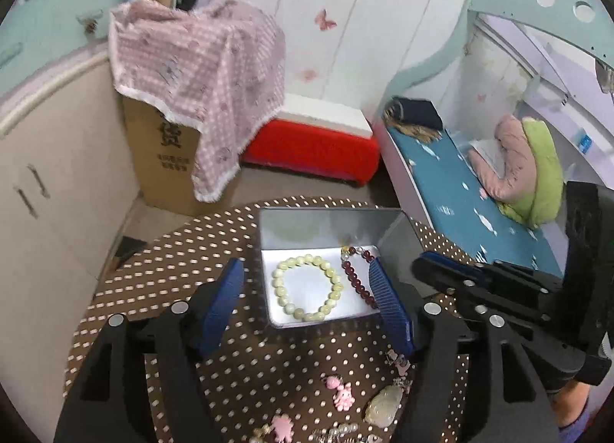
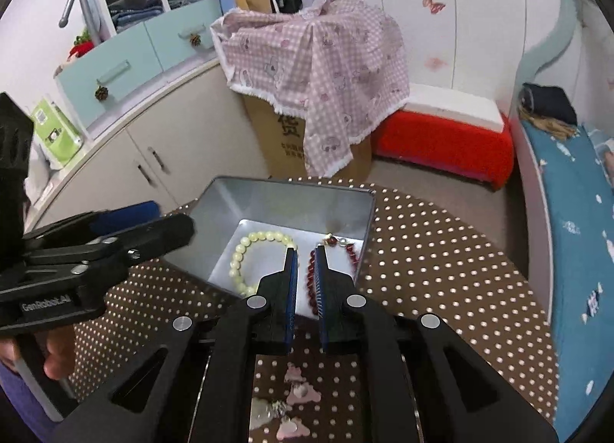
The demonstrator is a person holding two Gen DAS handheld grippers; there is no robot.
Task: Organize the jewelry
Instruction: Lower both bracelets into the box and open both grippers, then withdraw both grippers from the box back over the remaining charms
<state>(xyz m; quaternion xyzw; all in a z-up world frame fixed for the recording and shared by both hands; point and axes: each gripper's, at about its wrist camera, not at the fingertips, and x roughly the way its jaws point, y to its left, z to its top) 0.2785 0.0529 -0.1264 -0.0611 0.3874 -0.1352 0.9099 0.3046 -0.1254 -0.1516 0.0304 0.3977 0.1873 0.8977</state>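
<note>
Jewelry lies nearest the cameras on the polka-dot counter (image 1: 161, 278): pink charms (image 1: 339, 391) and a pale carved pendant (image 1: 383, 402) sit loose between the left gripper (image 1: 311, 308) arms, just short of the tin's near edge. The left jaws stand wide, their blue pads straddling the near corners of the metal tin (image 1: 326, 224) and holding nothing. The right gripper (image 2: 306, 281) reaches over the tin's near rim with its jaws narrow, a slim gap between the pads, and the dark red bead bracelet (image 2: 311, 281) shows in that gap; whether the pads touch it I cannot tell. Inside the tin, the pale green bead bracelet (image 1: 307, 287) lies flat on the left half of the floor, apart from the walls, while the red strand runs along the right side toward the far corner. The tin's walls stand upright, with open counter to its right. Beyond the counter's round edge stand a cardboard box (image 2: 284, 136) draped with a pink checked cloth (image 2: 322, 70), a red stool (image 2: 445, 151), and a bed (image 2: 575, 232).
</note>
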